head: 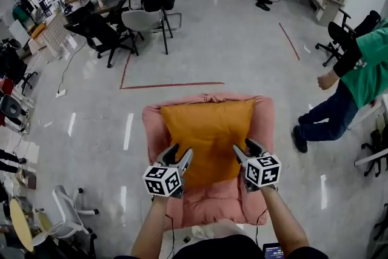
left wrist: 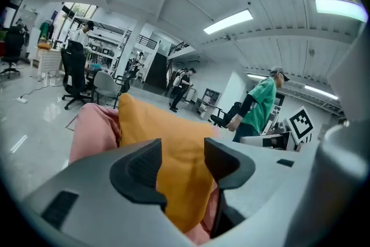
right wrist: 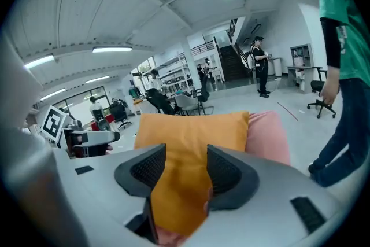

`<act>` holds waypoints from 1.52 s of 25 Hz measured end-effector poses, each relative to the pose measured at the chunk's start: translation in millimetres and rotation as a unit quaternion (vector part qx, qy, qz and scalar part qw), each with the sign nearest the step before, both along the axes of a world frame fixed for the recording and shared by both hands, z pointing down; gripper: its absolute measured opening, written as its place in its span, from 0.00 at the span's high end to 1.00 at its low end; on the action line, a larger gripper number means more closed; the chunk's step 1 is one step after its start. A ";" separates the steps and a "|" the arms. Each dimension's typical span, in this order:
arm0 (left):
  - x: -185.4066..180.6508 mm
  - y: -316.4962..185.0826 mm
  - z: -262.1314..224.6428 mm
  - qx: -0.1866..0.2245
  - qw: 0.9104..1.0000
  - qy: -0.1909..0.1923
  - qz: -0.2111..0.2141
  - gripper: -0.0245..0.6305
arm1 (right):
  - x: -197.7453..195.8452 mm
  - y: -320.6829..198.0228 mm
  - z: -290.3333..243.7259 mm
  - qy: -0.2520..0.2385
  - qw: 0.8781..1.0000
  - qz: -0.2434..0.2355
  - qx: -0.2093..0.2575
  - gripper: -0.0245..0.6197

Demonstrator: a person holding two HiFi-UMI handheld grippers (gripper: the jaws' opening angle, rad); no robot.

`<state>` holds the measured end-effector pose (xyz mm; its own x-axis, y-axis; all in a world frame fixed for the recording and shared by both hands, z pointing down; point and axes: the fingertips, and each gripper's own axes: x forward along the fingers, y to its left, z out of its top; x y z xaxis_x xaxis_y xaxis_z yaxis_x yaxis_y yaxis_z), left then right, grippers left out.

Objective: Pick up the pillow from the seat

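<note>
Head view is showing the orange pillow (head: 209, 133) lying on the pink seat (head: 265, 124). The left gripper (head: 180, 151) and the right gripper (head: 244, 146) are hovering at its near corners. Both are holding their jaws apart, with pillow fabric showing between them, not pinched.

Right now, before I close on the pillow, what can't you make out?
- The pillow, near edge: head view, behind the left gripper and right gripper.
- Pad contact: both gripper views show jaws apart with the pillow between them; touching or not, cannot tell.
- The seat, front edge: head view, partly behind the person's arms.
</note>
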<state>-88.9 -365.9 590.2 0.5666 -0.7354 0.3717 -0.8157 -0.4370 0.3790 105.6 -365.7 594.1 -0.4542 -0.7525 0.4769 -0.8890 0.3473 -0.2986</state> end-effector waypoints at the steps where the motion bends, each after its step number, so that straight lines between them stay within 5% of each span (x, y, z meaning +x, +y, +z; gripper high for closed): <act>1: -1.2 -2.1 3.1 -0.003 1.000 -0.001 -0.003 0.62 | 0.8 -2.0 3.8 -0.001 1.000 0.000 -0.004 0.62; 19: -5.3 -34.8 47.2 -0.046 0.997 -0.026 -0.049 0.40 | 23.0 -36.2 55.7 -0.003 0.999 0.011 -0.047 0.45; 38: -9.9 -56.2 71.0 -0.066 0.993 -0.063 -0.072 0.37 | 40.4 -70.2 95.2 0.001 0.996 0.029 -0.083 0.44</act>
<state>-98.8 -422.1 661.2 0.4025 -0.7453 0.5316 -0.9105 -0.2657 0.3169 146.0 -435.9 689.3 -0.4106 -0.6882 0.5982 -0.9070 0.2407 -0.3456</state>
